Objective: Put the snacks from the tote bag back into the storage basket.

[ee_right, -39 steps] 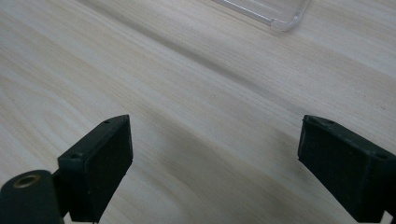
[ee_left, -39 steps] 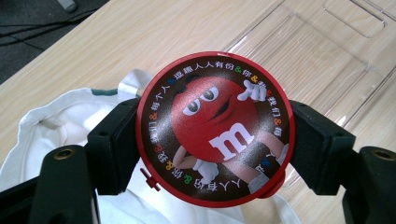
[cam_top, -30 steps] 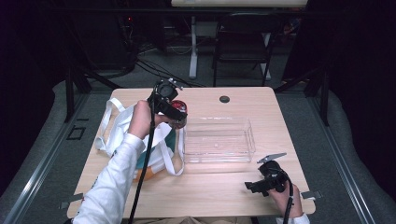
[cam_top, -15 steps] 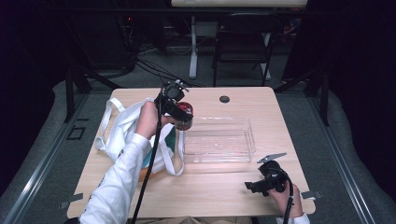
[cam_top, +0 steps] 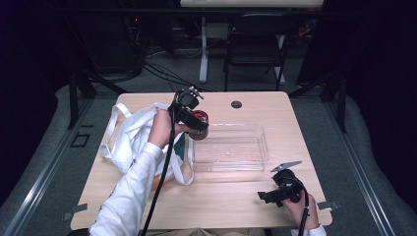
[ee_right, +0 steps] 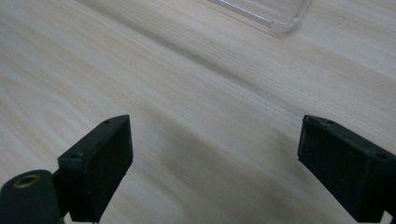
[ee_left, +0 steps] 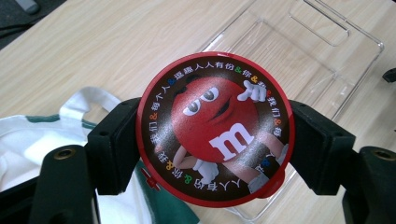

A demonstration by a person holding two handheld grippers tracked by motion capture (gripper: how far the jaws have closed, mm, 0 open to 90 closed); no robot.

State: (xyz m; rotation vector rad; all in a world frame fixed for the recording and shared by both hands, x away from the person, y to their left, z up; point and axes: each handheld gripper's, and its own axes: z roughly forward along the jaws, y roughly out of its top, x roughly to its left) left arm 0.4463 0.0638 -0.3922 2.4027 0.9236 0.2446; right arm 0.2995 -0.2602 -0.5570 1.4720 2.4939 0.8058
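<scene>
White cloth makes up the bag [cam_top: 129, 140] that lies slumped by the left edge of the table [cam_top: 231, 194], its handles spilling toward the front; a green patch shows on it, and something orange sits under its near side, too hidden to name. Just right of the bag, the left gripper [cam_top: 193, 120] is held above the table in a hand with a white sleeve, its cable trailing down toward the front edge. Its jaws are clamped on a tin [ee_left: 215, 128], a round red-rimmed one with a dark lid that carries a red candy character, a white "m" and a ring of small coloured characters. In the left gripper view the two black pads press the tin's rim from either side, and the bag lies below at the left while the tray [ee_left: 322, 56] lies beyond at the right. From the high view the tin [cam_top: 199, 125] hangs over the tray's left end, probably clear of it, though the angle leaves that unsure. The tray [cam_top: 231, 152] itself is clear plastic, sitting mid-table. A small dark disc [cam_top: 236, 104] sits near the back edge. At the front right corner the right gripper [cam_top: 280, 191] rests low on the wood, jaws spread wide with nothing between them.
</scene>
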